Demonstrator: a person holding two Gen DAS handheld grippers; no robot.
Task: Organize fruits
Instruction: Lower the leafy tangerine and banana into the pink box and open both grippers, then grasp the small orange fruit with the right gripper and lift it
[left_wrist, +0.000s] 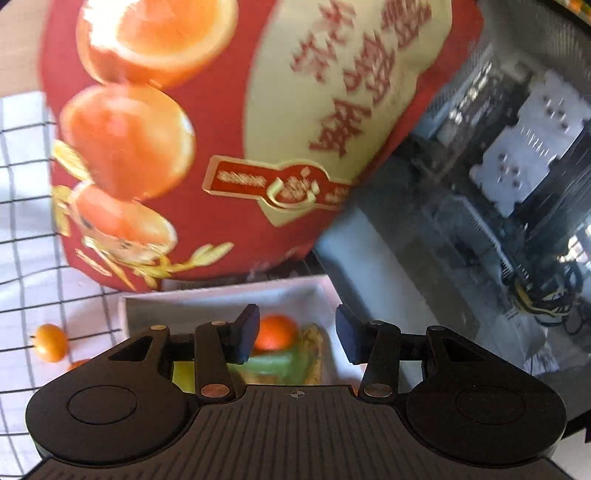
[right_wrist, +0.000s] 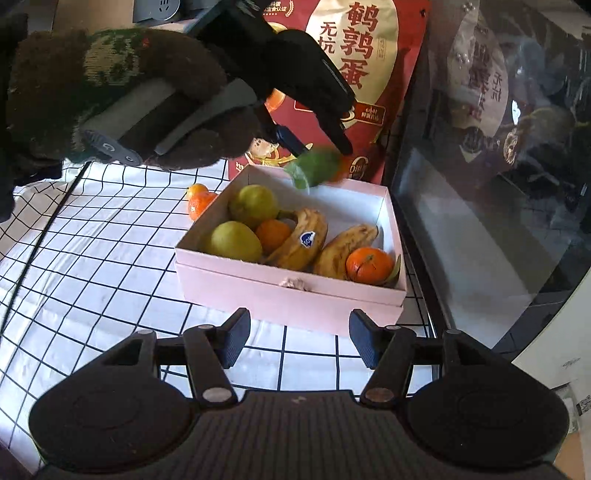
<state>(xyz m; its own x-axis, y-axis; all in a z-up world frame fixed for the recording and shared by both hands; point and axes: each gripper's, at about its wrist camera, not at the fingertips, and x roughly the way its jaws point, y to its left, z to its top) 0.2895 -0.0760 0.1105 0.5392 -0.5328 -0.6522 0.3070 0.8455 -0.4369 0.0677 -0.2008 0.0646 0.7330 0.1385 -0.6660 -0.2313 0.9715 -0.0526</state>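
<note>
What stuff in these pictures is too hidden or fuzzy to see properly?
- Green fruit: right wrist view, smeared by motion under the left gripper; its kind is unclear.
- Small orange fruits: right wrist view, partly behind the pink box.
- Box contents: left wrist view, mostly covered by the gripper's own body.
- Red bag: left wrist view, print blurred, top cut off by the edge.
</note>
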